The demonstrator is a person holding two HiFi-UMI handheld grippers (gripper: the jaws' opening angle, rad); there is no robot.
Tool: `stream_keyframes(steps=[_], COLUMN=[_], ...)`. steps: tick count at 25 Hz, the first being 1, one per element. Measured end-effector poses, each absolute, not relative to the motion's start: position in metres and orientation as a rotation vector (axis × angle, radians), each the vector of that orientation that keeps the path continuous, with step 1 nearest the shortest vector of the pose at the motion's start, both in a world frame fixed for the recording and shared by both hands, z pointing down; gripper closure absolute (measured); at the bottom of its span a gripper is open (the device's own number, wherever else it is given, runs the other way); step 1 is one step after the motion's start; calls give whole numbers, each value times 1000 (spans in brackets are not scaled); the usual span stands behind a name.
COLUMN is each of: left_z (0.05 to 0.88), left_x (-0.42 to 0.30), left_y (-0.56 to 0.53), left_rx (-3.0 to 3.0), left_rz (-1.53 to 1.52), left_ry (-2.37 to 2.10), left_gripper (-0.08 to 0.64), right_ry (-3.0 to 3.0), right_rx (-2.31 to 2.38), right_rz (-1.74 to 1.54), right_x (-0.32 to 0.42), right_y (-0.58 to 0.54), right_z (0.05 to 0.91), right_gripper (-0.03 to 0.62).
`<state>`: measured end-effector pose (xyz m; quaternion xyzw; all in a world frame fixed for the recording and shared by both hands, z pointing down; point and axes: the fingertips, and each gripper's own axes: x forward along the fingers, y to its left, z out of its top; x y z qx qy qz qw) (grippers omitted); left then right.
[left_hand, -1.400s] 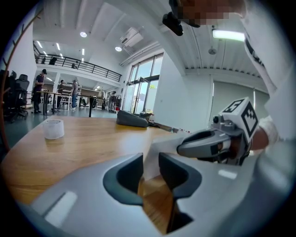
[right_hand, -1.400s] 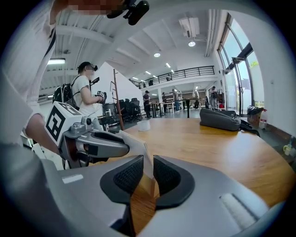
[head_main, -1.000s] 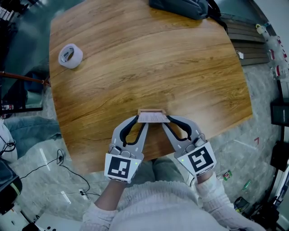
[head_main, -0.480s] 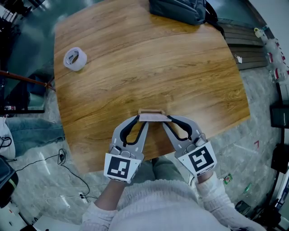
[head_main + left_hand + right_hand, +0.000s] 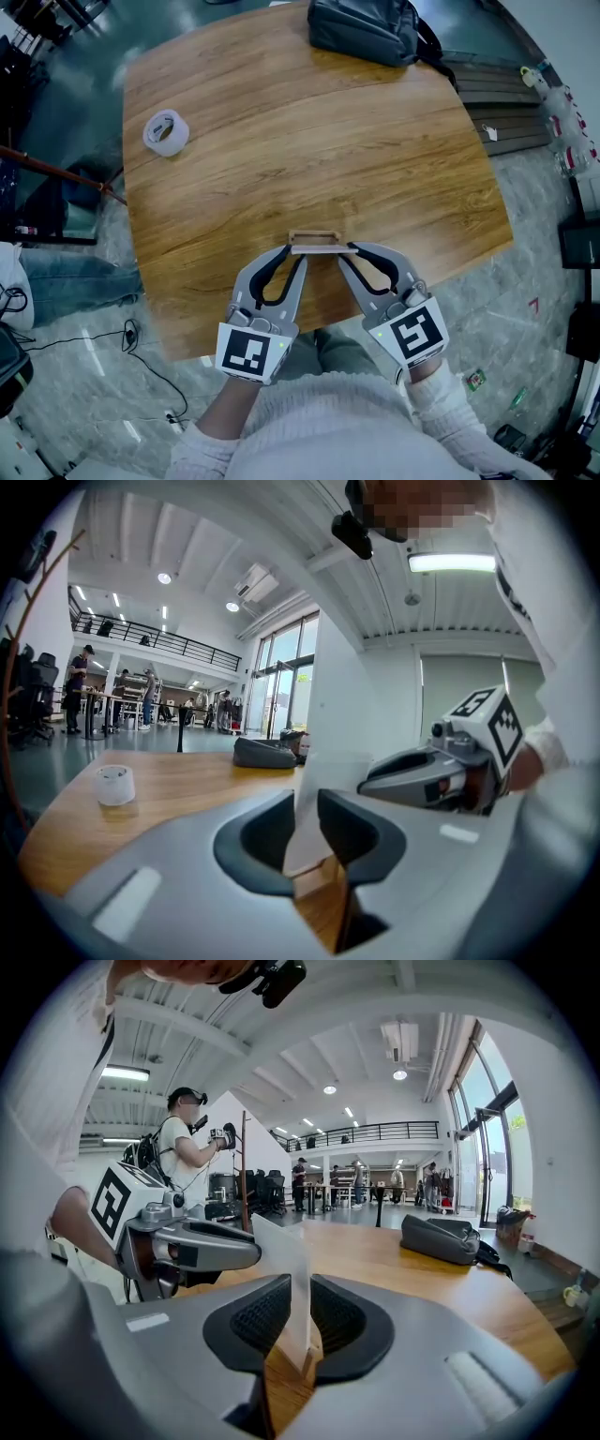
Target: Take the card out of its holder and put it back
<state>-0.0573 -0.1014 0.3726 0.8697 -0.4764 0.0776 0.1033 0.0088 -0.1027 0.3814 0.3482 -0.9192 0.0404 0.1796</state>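
Note:
A white card (image 5: 319,247) stands upright in a small wooden holder (image 5: 314,233) near the front edge of the table. My left gripper (image 5: 298,255) straddles the card's left end and its jaws are closing, with the card (image 5: 328,780) between the pads and a little room still showing. My right gripper (image 5: 344,253) straddles the right end, where the card (image 5: 281,1251) rises between the ribbed pads with narrow gaps on either side. The holder (image 5: 309,1349) shows just below the right jaws. Neither gripper presses on the card.
A roll of clear tape (image 5: 166,131) lies at the table's far left. A dark grey bag (image 5: 361,30) rests at the far edge. The wooden table (image 5: 309,150) ends just under the grippers. A person (image 5: 187,1138) stands in the hall behind.
The head view has drifted, so the table sits slightly further right in the picture. Both grippers stay at the card's two ends, and the card still stands in its holder.

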Motion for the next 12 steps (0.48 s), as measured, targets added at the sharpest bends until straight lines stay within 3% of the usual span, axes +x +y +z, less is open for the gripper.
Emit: stream_keyframes(steps=[12], left_z=[355], left_x=[-54], left_y=[-79], left_rx=[2611], left_rz=[193], left_ry=[-1395], left_gripper=[492], right_ry=[-2610], right_rx=[1036], right_rz=[54], right_x=[13], right_y=[-85], right_z=[357], right_gripper=[535])
